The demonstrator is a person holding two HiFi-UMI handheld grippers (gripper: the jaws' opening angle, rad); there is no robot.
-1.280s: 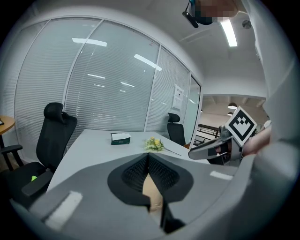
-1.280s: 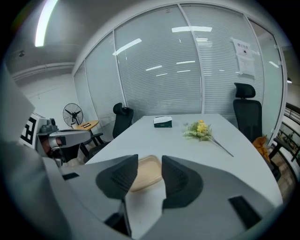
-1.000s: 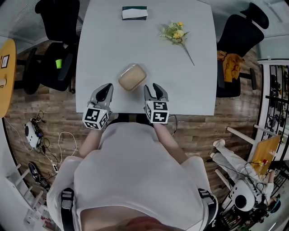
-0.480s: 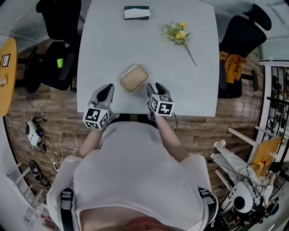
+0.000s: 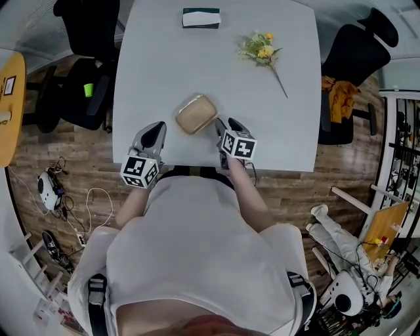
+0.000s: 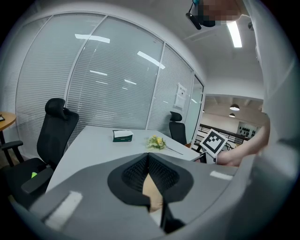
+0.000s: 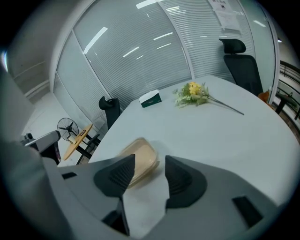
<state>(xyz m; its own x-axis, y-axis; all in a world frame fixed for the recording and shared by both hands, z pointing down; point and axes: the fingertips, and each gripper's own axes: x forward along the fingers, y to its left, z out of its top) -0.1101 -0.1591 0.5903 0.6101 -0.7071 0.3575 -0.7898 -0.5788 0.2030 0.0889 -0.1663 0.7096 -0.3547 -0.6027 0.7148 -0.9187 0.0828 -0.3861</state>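
Roughly: box point(image 5: 195, 113) lies just ahead and to the left of the right gripper point(image 5: 222, 125), which is nearer to it than the left gripper point(image 5: 156, 126).
Near edge of the tabletop point(image 5: 151, 72): left gripper fingers are pressed together at the tips with nothing clamped, only a tan sliver showing through the gap below them; it sits apart from the box, which is off to its front right. Right gripper fingers point(image 7: 180, 178) stand apart at a moderate gap, empty; the box's near right corner sits just beside the left fingertip, not between the two. Box lies flat, its long axis slanting from near left to far right, its far end pointing towards the flowers point(image 5: 261, 49). Tissue pack point(image 5: 201, 18) is at the far edge, well apart.
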